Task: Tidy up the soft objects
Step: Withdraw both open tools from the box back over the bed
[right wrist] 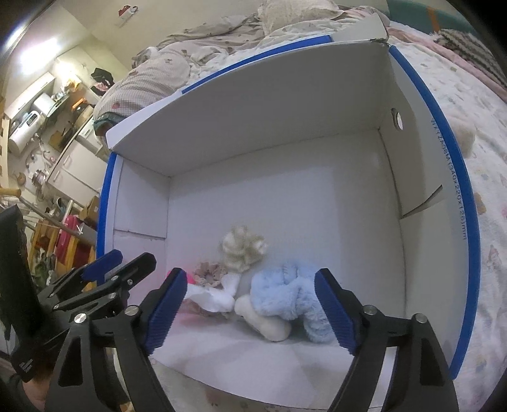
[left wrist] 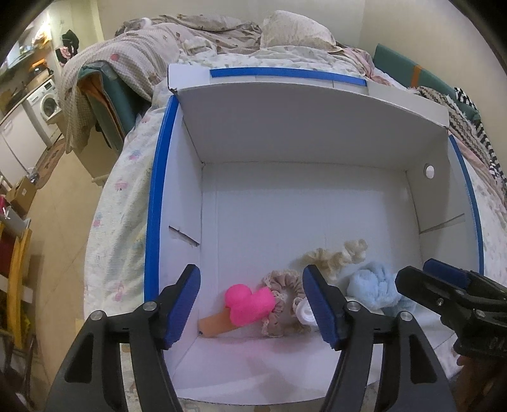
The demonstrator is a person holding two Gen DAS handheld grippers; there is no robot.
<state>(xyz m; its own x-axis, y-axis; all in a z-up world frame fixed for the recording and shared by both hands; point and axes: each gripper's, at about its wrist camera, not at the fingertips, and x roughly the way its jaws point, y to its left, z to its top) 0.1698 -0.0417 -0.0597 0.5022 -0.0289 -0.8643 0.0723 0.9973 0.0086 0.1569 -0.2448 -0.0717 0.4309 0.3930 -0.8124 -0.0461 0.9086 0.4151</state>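
A white cardboard box with blue edges lies open on the bed. At its near end lie a pink plush duck, a beige scrunchie, a cream scrunchie, a white fabric piece and a light blue plush toy. My left gripper is open and empty above the duck. My right gripper is open and empty above the blue plush; it also shows at the right of the left wrist view.
The box sits on a patterned bedsheet. Rumpled blankets and a pillow lie behind it. A cream plush lies on the bed right of the box. Cabinets and a washing machine stand far left.
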